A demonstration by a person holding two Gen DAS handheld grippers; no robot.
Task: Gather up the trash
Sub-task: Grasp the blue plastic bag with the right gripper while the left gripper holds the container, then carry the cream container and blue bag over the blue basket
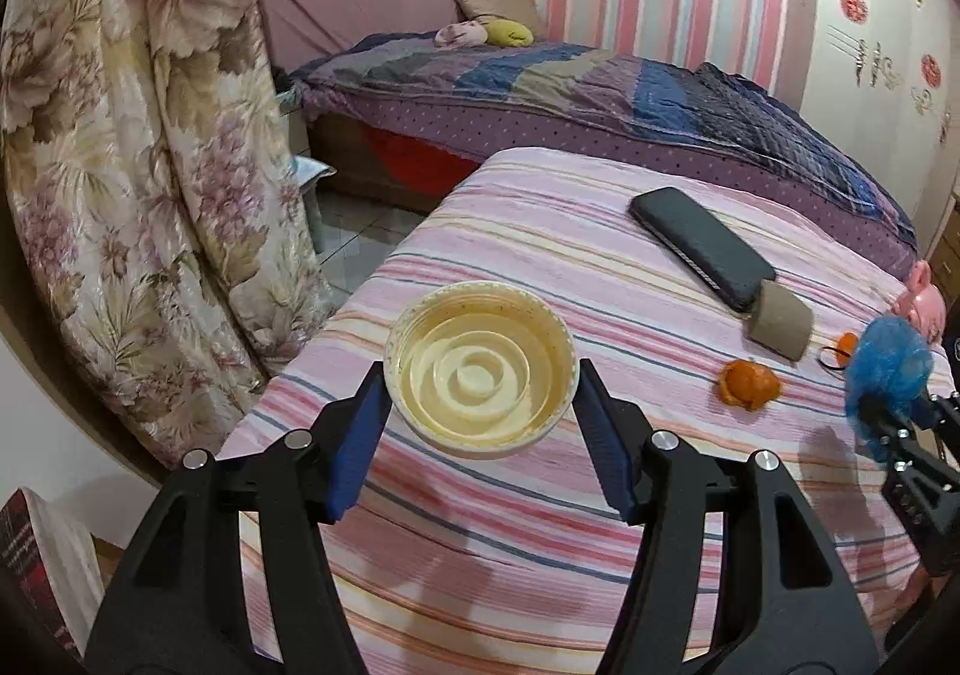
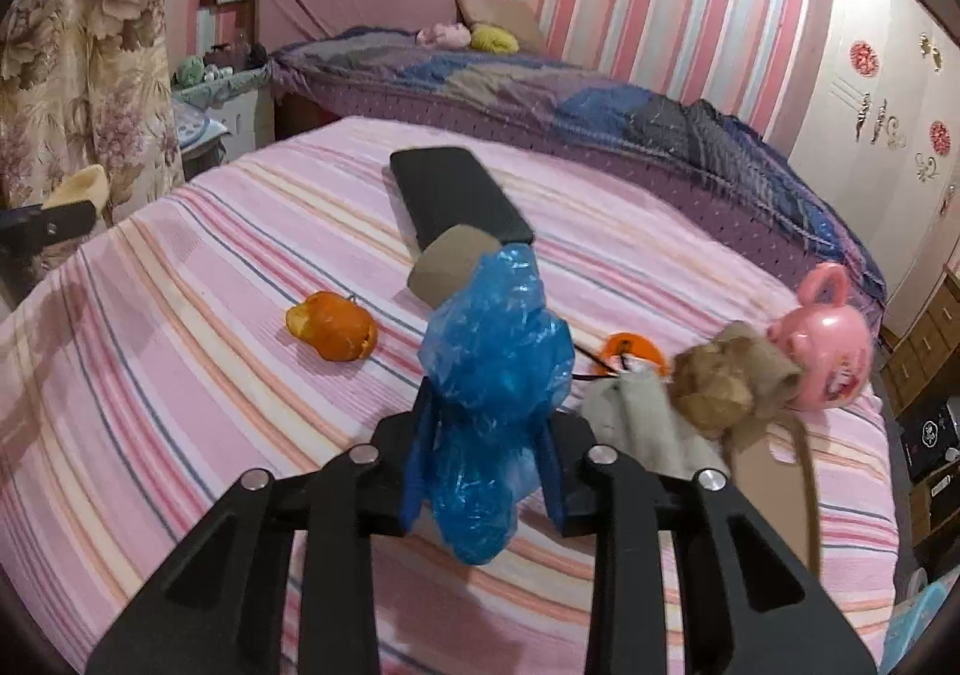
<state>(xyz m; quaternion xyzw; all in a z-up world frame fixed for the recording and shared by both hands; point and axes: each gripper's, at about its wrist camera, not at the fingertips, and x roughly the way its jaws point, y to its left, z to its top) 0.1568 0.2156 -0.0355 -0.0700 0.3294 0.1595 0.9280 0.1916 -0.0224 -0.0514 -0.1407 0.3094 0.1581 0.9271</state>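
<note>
A cream plastic tub (image 1: 480, 369) is clamped between the left gripper (image 1: 480, 405) pads, raised over the striped bedspread (image 1: 540, 525). A crumpled blue plastic bag (image 2: 492, 375) is pinched in the right gripper (image 2: 486, 471). Farther off, an orange peel (image 2: 333, 333), a cardboard roll (image 2: 447, 264) and a black phone (image 2: 456, 201) are seen lying on the bedspread.

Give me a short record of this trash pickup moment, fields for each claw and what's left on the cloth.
left claw: shut on plastic tub, tub empty
right claw: shut on blue plastic bag
surface: striped cloth
still lying there: orange peel, cardboard tube, black phone
also nearby: pink pig toy
</note>
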